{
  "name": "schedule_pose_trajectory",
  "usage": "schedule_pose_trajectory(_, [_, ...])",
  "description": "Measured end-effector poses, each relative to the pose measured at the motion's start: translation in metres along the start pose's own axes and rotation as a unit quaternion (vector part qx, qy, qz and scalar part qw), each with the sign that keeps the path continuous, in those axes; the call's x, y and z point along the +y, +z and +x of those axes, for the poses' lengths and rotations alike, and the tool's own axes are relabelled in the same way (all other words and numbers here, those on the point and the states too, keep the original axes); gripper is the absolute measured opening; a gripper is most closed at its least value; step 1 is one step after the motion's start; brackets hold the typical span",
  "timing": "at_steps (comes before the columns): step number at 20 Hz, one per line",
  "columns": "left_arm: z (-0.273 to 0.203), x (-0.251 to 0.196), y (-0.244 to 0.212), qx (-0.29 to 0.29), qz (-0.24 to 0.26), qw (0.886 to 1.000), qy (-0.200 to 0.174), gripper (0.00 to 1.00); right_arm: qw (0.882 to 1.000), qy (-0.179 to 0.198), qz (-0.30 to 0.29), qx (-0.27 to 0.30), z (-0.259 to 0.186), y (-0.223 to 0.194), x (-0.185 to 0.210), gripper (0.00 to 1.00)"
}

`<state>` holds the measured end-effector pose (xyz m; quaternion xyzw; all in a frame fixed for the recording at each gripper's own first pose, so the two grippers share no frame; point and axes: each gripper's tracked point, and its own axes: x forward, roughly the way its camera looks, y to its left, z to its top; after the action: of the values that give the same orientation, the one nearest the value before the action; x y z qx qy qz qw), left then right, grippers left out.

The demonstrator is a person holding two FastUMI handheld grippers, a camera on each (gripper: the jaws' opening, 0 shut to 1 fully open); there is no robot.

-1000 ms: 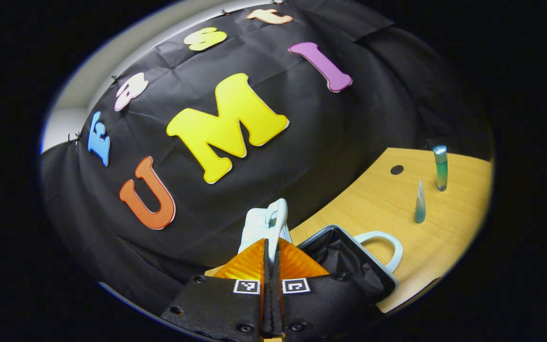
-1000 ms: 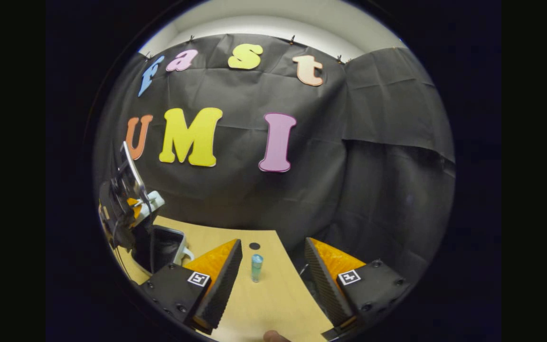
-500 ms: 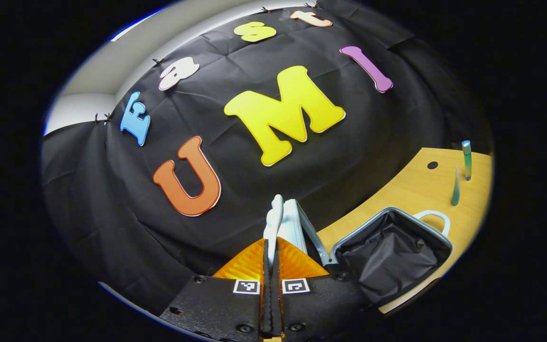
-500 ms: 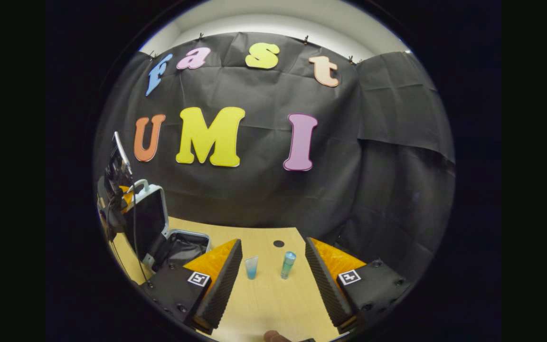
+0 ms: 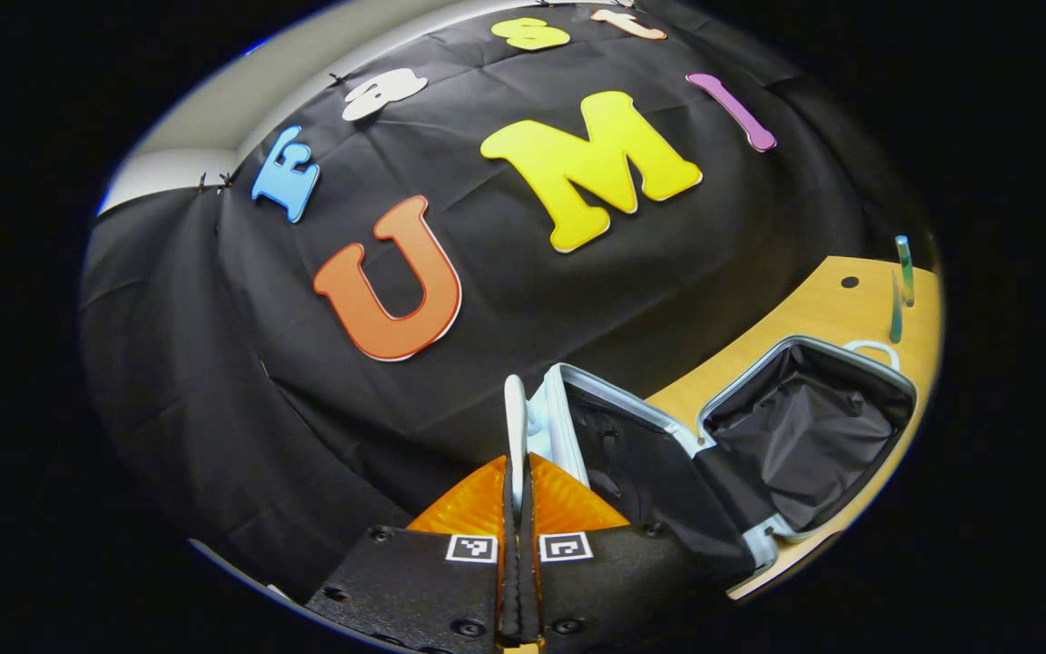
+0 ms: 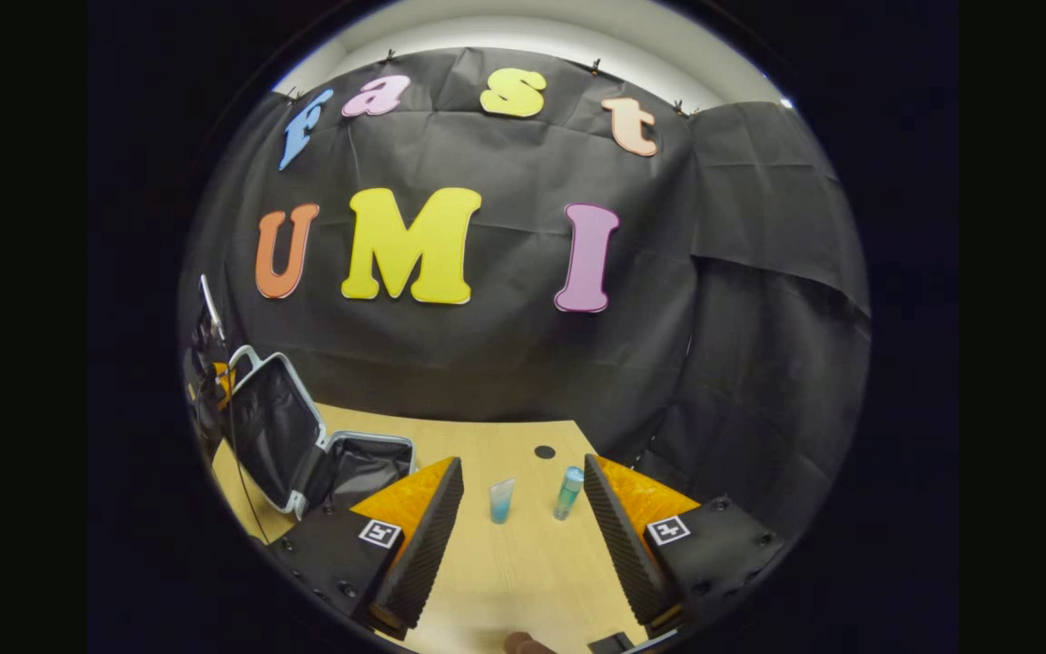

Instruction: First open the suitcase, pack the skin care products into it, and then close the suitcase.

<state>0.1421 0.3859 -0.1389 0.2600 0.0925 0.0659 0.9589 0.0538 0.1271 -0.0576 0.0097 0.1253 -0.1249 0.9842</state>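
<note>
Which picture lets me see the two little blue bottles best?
The right gripper view. The squeeze tube and the round bottle stand upright, apart, on the table, straight ahead between the open right gripper fingers. In the left gripper view they are tiny slivers at the far edge, past the open suitcase.

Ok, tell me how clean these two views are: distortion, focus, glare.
Left gripper view: strong fisheye bending, the table edge curves and the suitcase stretches toward the rim; sharp, no glare. Right gripper view: milder bending, the tube and bottle stand crisp between the right gripper fingers; even light, soft shadows.
</note>
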Motion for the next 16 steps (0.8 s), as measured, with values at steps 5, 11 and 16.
schedule_pose_trajectory(5, [0.036,0.016,-0.072,0.042,-0.037,0.998,-0.018,0.03,1.0,-0.018,0.002,0.024,0.003,-0.013,-0.008,0.8])
schedule_pose_trajectory(11, [0.053,0.005,-0.148,0.096,-0.095,0.99,-0.042,0.03,0.998,-0.035,-0.018,0.049,-0.001,-0.038,-0.023,0.8])
schedule_pose_trajectory(16, [0.062,-0.013,-0.188,0.133,-0.121,0.981,-0.07,0.03,0.997,-0.033,-0.035,0.055,0.004,-0.041,-0.022,0.8])
